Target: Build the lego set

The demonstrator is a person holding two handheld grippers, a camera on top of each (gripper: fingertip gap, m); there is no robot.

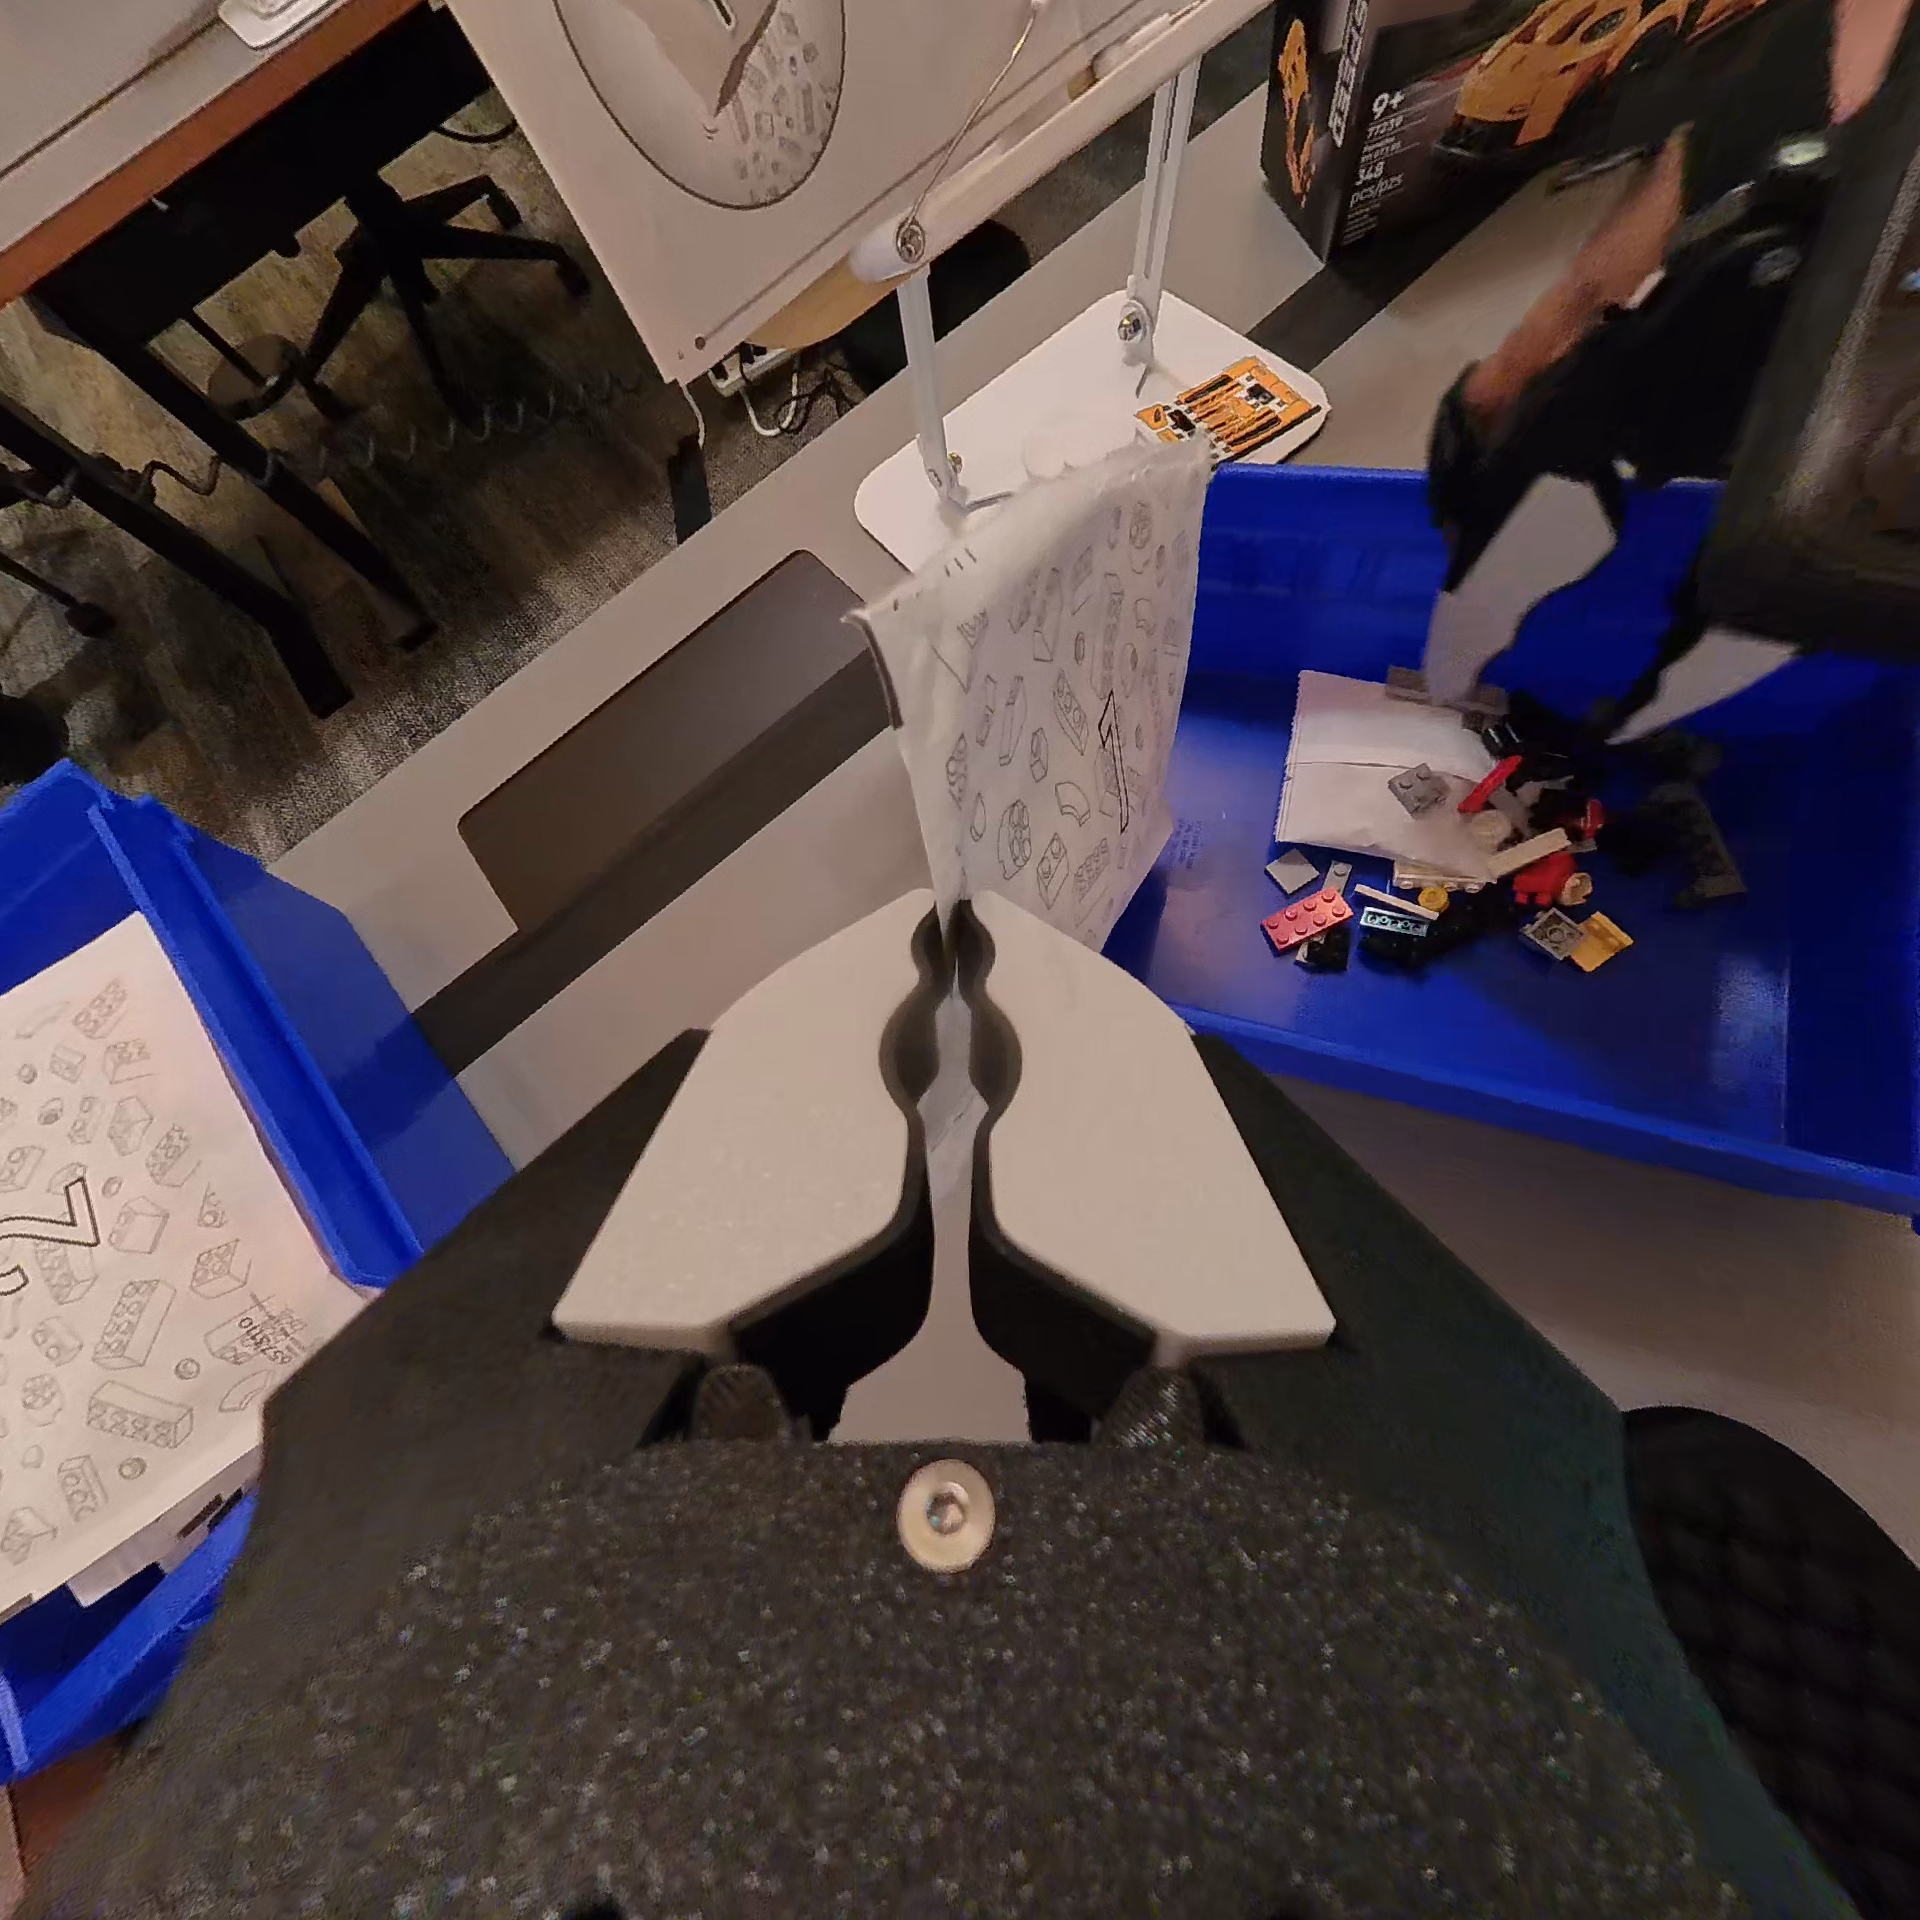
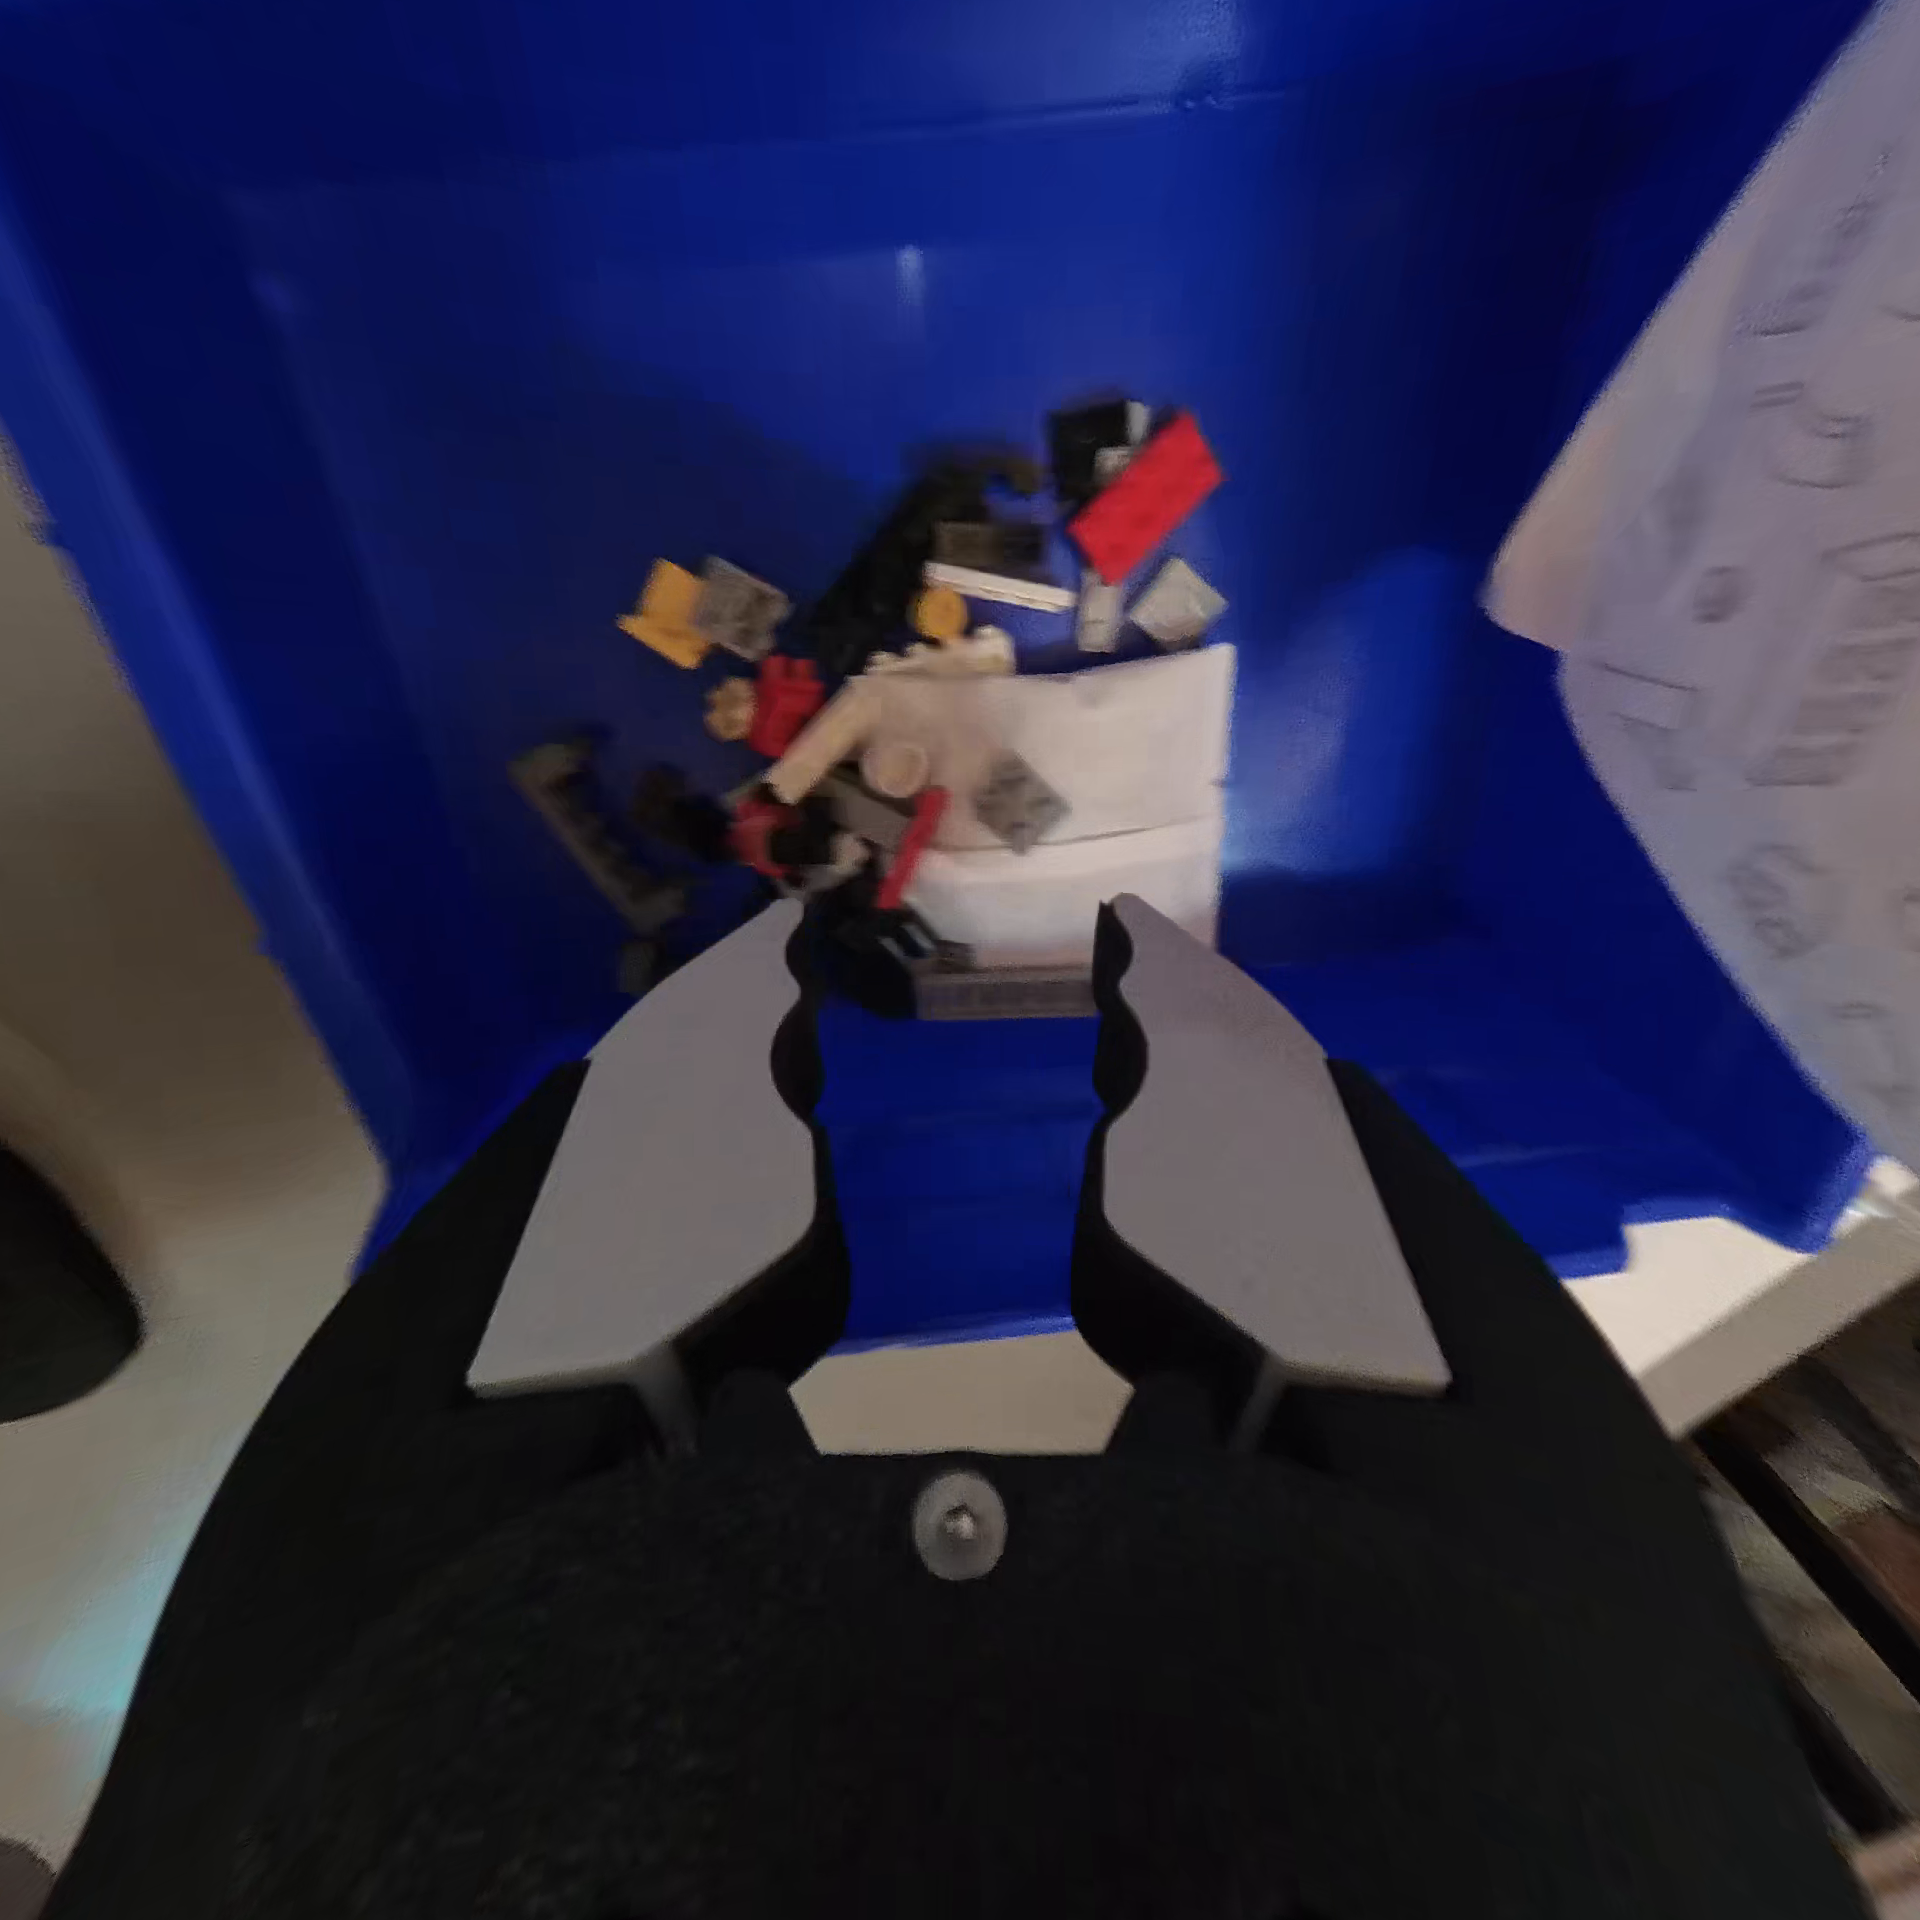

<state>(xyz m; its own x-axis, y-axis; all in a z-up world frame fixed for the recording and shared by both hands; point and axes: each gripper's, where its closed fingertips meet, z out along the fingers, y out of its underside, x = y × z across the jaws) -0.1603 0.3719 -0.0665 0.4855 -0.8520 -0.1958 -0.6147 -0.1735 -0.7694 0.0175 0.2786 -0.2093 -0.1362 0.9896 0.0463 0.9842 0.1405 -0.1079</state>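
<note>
My left gripper (image 1: 954, 920) is shut on a white paper lego bag (image 1: 1049, 707) printed with brick outlines, holding it upright above the table beside the blue bin (image 1: 1558, 1049). The bag also shows at the right edge of the right wrist view (image 2: 1745, 582). Loose lego pieces (image 1: 1455, 883) in red, black, grey, tan and yellow lie in the bin with a flat white bag (image 1: 1361, 769). My right gripper (image 2: 951, 920) is open and empty, low over the near end of the pile (image 2: 914, 707), blurred by motion. It also shows in the left wrist view (image 1: 1527, 644), above the bin.
A second blue bin (image 1: 260, 987) at the left holds another printed paper bag (image 1: 114, 1247). A white stand (image 1: 1060, 416) carries the instruction booklet (image 1: 727, 135). The lego box (image 1: 1455, 114) stands at the back right. A sticker sheet (image 1: 1236, 410) lies on the stand's base.
</note>
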